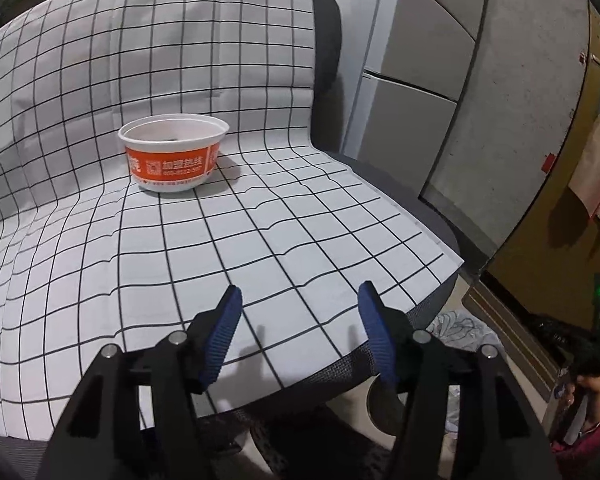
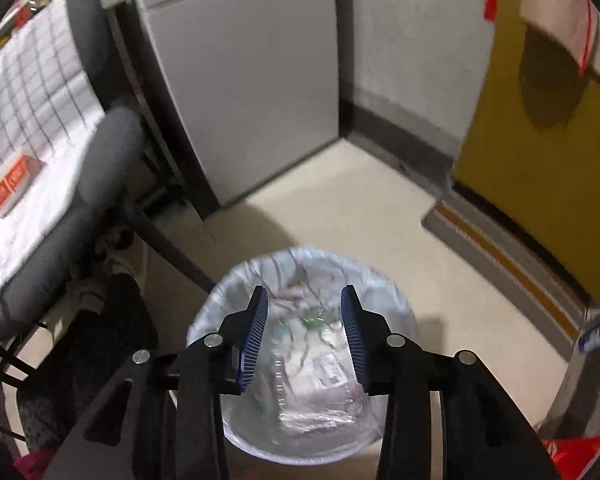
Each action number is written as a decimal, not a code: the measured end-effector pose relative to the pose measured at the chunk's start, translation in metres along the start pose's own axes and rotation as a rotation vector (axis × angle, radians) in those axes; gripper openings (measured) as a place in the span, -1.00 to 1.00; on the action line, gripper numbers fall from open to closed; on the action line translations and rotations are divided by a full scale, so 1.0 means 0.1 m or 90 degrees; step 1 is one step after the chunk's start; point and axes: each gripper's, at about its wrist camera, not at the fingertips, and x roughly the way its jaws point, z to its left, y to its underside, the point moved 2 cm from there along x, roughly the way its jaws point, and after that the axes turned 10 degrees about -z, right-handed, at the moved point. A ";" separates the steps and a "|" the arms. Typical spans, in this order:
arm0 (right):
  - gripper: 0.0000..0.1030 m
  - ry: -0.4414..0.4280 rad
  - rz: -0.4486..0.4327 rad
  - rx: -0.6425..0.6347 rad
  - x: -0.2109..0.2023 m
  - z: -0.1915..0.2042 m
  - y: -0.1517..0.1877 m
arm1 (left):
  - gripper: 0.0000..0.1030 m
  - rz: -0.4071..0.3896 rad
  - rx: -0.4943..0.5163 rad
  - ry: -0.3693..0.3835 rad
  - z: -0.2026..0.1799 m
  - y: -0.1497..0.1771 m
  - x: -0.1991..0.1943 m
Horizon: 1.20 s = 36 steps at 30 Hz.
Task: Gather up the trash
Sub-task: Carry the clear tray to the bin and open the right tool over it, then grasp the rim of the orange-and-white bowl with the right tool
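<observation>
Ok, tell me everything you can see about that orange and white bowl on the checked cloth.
The bowl is a round disposable tub, seemingly paper or plastic, with a white rolled rim, a white inside and an orange band printed with white text and a small code square. It stands upright and uncovered on the checked cloth draped over a chair, near where the seat curves up into the backrest. Something small and dark lies at its bottom. Nothing else touches it; the open left gripper is well short of it.

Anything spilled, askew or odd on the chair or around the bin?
Nothing spilled. The orange bowl stands upright on the checked cloth, odd only as leftover trash on a chair. The lined bin is upright, wrappers inside. Both grippers are empty.
</observation>
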 end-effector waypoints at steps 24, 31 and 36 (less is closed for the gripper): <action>0.11 -0.267 -0.099 -0.164 -0.65 2.11 -0.68 | 0.52 -0.025 -0.054 -0.103 0.75 -0.22 -0.37; 0.11 -0.340 -0.106 -0.222 -0.31 3.05 -1.11 | 0.52 -0.046 -0.067 -0.164 1.19 -0.51 -0.30; 0.09 -0.371 -0.063 -0.186 0.25 3.66 -1.38 | 0.52 -0.053 -0.087 -0.215 1.54 -0.60 -0.14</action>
